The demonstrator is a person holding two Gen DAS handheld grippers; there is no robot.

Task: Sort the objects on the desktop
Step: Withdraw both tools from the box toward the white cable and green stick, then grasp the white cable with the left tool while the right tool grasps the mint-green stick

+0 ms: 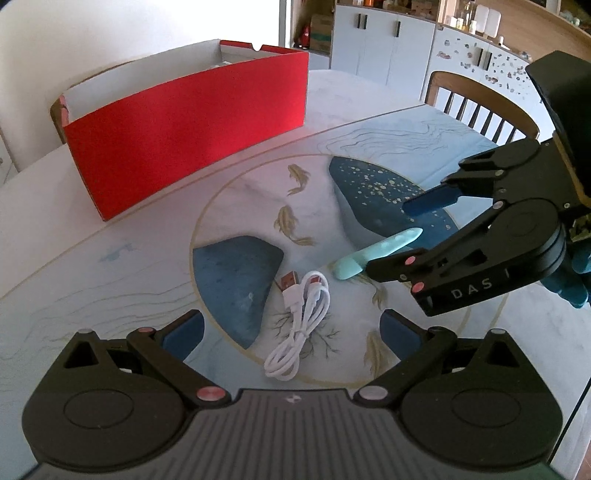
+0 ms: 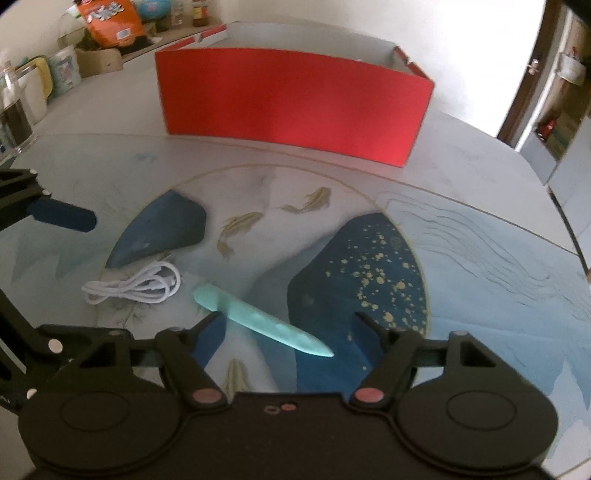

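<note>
At the bottom of the right wrist view the right gripper (image 2: 291,332) hangs with jaws spread wide around the mint tool (image 2: 258,321), whose tapered tip could skid sideways if they close off-centre. The left gripper (image 1: 291,328), also open, hovers over the white cable (image 1: 299,328); its loose loops may snag before reaching the red box (image 1: 184,136) at upper left.

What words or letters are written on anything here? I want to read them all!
"DAS": white letters on the black body of the right gripper, seen in the left wrist view; more letters may be hidden.
Orange snack bag behind the red box: it has big white lettering, too blurred to read.
Nothing else shows readable text.
</note>
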